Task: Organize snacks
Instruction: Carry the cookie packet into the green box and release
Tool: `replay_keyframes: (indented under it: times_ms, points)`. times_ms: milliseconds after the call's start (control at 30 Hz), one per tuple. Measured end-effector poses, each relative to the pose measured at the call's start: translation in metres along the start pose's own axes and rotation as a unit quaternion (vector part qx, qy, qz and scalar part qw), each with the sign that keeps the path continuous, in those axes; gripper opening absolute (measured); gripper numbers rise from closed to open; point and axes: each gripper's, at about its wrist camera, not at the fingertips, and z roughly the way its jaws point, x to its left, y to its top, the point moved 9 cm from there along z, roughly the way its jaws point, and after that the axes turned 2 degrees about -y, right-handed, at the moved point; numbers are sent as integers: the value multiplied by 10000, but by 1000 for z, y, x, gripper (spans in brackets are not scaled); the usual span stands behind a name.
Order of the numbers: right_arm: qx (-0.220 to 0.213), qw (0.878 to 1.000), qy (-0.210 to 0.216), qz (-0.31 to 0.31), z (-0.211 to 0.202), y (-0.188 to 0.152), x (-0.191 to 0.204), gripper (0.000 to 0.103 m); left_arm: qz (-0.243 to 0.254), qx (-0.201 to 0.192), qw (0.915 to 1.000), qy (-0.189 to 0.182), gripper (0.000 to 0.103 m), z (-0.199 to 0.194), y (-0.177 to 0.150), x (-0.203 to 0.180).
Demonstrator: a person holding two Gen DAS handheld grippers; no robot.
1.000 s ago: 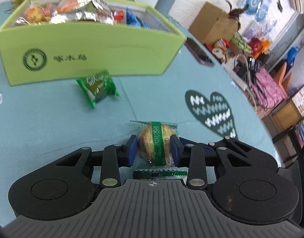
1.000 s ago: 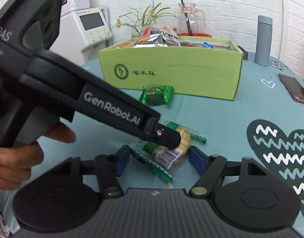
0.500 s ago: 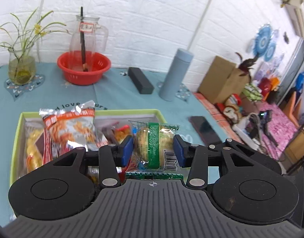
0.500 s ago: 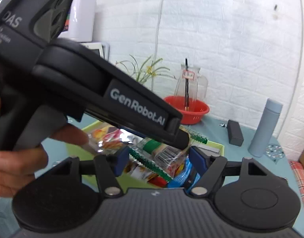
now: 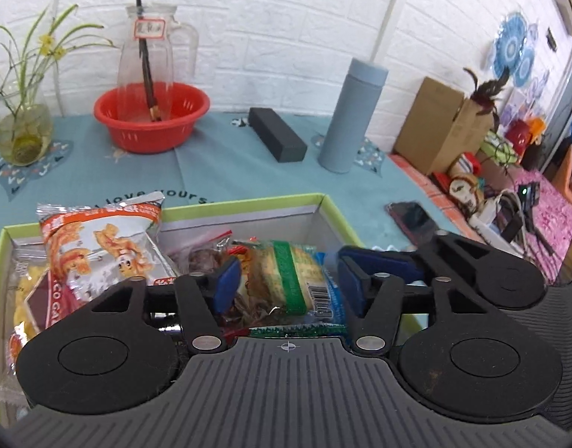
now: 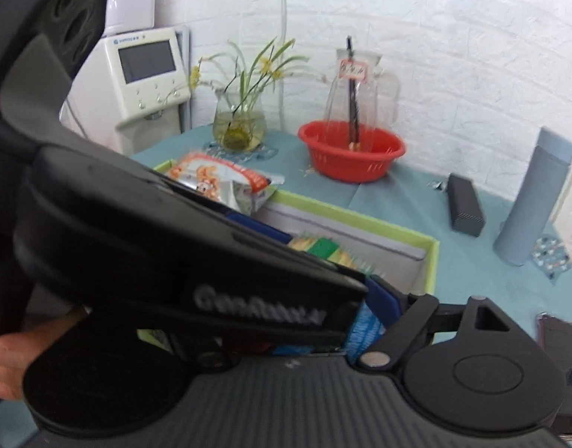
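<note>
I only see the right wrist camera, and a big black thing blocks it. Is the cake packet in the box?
Observer: That's the left gripper. Its jaws are opening, with the green-banded packet between them, low inside the green box.
Child: What's at the box's left end?
Observer: A yellow snack packet, beside the chip bag.
Child: Anything off to the right?
Observer: A brown cardboard box by the wall.

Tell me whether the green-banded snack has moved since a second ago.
Yes. The green-banded snack went from the tablecloth in front of the green box to over its inside, between the opening left gripper.
</note>
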Motion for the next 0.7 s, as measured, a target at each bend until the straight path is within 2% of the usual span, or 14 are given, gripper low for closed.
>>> replay_keyframes:
  times_ms: [67,233,333,433,567,700]
  points:
    - [-235,9996,-127,-12,-18,-1,-4,94,-11,-172,9998,-37,54,-15,3,-5]
    - [-791,9963,-150,312,-71,-3,-3,95,-6,-371,9991,-199,56,-52,-2,-21]
    - [-953,9946,-85,403,-95,-12,7,94,54,-422,9989,-208,57,-69,-12,-30]
    - [-832,9956,5,427,-106,-31,23,94,65,-431,9988,-227,60,-82,-23,-35]
    - [-409,9975,225,538,-99,-66,44,94,12,-405,9991,-160,67,-96,-49,-32]
    - [-61,9969,388,685,-92,-95,61,94,-529,-343,9980,-23,71,-107,-89,0]
